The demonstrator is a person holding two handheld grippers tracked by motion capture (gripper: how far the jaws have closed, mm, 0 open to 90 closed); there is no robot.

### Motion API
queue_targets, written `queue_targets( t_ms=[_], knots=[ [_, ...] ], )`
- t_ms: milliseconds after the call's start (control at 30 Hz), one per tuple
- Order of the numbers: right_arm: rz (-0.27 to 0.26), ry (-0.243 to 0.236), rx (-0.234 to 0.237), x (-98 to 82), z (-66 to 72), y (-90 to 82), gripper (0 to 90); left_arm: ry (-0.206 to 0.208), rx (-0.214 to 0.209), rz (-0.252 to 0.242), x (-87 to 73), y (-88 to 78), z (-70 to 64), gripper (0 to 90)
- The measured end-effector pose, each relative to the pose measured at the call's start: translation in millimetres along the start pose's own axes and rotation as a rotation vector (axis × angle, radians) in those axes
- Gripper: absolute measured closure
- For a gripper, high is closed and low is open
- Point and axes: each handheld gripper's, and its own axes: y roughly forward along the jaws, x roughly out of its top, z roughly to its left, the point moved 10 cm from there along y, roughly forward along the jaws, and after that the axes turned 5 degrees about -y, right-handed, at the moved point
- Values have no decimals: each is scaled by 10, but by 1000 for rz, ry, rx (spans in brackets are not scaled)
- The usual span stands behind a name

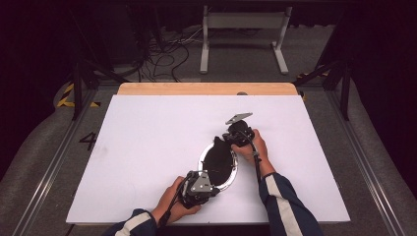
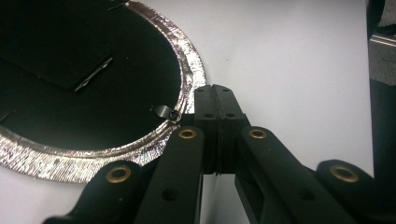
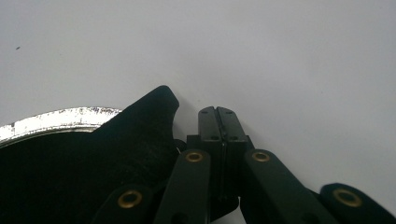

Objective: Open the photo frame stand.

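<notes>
Black disc with silvery foil rim (image 1: 219,161) lying flat on the white table (image 1: 147,142), between both tools. Left gripper (image 2: 215,93), jaws clenched on nothing, just beside the rim; right gripper (image 3: 218,114) likewise clenched, beside a black, possibly fabric, flap (image 3: 149,116).

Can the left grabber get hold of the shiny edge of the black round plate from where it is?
Probably yes. The left gripper sits shut right beside the silver rim of the round black plate, with only bare white table around. It would have to open first.
</notes>
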Motion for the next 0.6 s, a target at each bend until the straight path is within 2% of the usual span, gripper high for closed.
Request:
queue_targets(
  t_ms=[133,267,367,400,467,567,600],
  knots=[
    [9,5,-2,-87,-27,-80,900,19,4,19,-43,-54,23,900],
    [7,31,-1,-226,-57,-200,900,9,-7,29,-84,-101,59,900],
    [2,49,-5,-351,-76,-310,900,12,2,36,-122,-148,127,900],
    [0,60,1,-398,-80,-350,900,-6,0,34,-135,-160,147,900],
    [-7,83,16,-498,-80,-437,900,-12,0,36,-143,-169,169,900],
    [-6,83,12,-624,-75,-551,900,-5,13,47,-148,-184,219,900],
    [-13,93,12,-670,-65,-593,900,-19,9,46,-152,-187,229,900]
  ],
)
